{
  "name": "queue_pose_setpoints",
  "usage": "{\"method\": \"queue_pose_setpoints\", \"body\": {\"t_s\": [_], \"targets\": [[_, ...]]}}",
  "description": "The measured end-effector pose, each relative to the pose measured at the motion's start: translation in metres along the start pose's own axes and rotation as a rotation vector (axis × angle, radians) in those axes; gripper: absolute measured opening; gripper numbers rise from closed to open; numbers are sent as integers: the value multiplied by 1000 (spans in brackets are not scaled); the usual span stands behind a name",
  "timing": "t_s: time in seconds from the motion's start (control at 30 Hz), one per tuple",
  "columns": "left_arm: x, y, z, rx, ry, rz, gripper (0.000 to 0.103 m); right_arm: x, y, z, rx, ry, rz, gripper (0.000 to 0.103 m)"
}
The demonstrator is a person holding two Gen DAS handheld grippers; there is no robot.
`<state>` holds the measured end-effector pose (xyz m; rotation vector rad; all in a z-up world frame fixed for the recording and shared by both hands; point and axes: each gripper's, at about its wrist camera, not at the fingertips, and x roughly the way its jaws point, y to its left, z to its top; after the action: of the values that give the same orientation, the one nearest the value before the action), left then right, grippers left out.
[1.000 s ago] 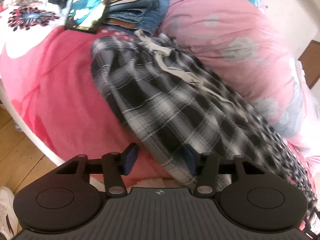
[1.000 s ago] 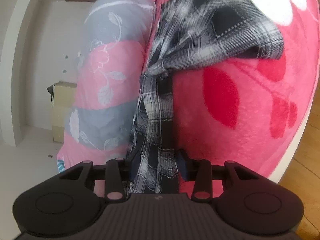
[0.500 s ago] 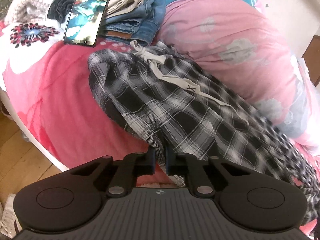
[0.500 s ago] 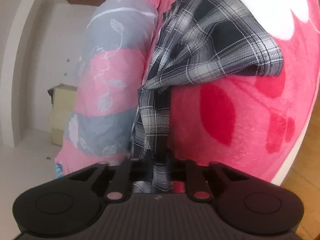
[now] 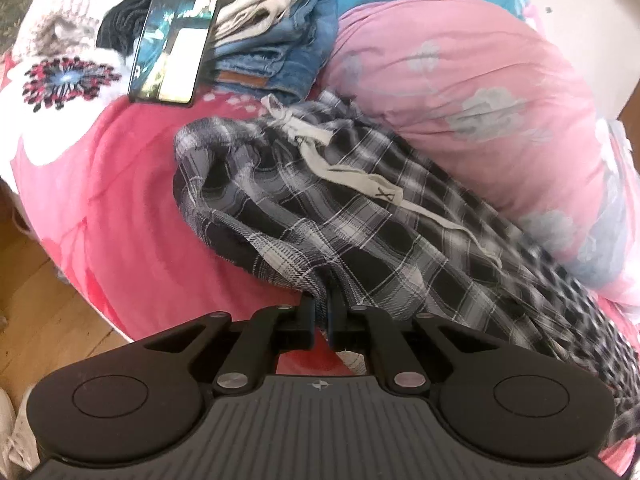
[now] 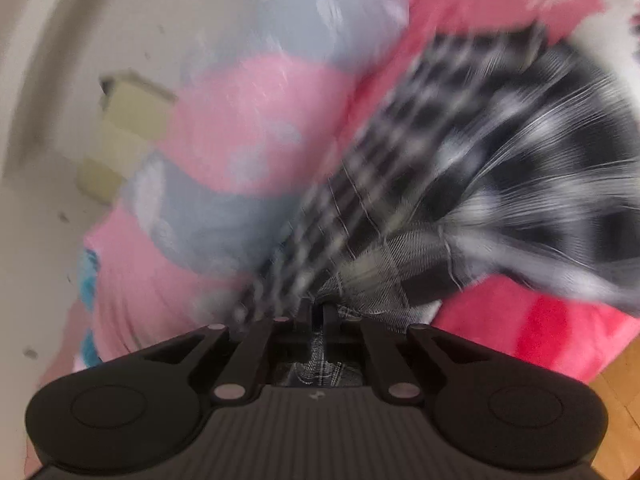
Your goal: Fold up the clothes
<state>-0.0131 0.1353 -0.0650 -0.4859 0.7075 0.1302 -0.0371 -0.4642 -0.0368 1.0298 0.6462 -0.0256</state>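
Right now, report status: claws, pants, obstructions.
Left claw shut on plaid pants. Right claw shut on them too. Phone beyond, clear.

The plaid trousers (image 5: 340,216) lie across the blanket (image 5: 112,184), their right side against the rolled duvet (image 5: 460,92). Behind them sits a stack of folded clothes (image 5: 276,52), with a phone (image 5: 176,36) leaning on its left side.

Left claw (image 5: 320,316): matte black plastic, a ribbed centre plate bearing a small white cross-in-circle mark, a round disc housing on either side, angled link arms with silver screws, and blue-faced finger pads (image 5: 309,312). Right claw (image 6: 319,314): the same black build and silver screws.
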Motion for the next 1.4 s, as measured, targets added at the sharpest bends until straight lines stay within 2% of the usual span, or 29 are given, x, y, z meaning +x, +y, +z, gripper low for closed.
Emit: {"method": "queue_pose_setpoints", "body": {"t_s": [0.07, 0.13, 0.2, 0.23, 0.27, 0.47, 0.83, 0.9, 0.97, 1.03, 1.27, 1.4], "targets": [[1, -1, 1, -1, 6, 6, 3, 14, -7, 8, 26, 50, -56, 15], [1, -1, 1, 4, 7, 9, 4, 11, -10, 12, 46, 61, -42, 18], [2, -1, 0, 2, 10, 13, 4, -4, -9, 13, 40, 36, -21, 31], [2, -1, -1, 2, 11, 14, 4, -13, -7, 13, 32, 16, -21, 43], [3, -1, -1, 2, 12, 15, 4, -22, -7, 13, 27, 2, -21, 46], [4, -1, -1, -1, 10, 14, 4, -49, -21, 10, 104, -26, 23, 46], [7, 5, -4, -10, 6, 1, 4, -22, -61, 1, 318, -49, 70, 41], [7, 6, -4, -12, 6, -1, 4, -22, -69, 1, 358, -65, 87, 32], [7, 7, -4, -13, 7, -2, 4, -24, -73, -2, 374, -81, 103, 15], [7, 7, -4, -12, 6, -2, 4, -30, -76, -5, 384, -101, 117, 9], [8, 5, -5, -6, 6, 3, 4, -62, -85, -17, 415, -159, 147, 8], [8, 5, -5, -2, 4, 8, 4, -56, -90, -23, 438, -118, 160, 10]]}}
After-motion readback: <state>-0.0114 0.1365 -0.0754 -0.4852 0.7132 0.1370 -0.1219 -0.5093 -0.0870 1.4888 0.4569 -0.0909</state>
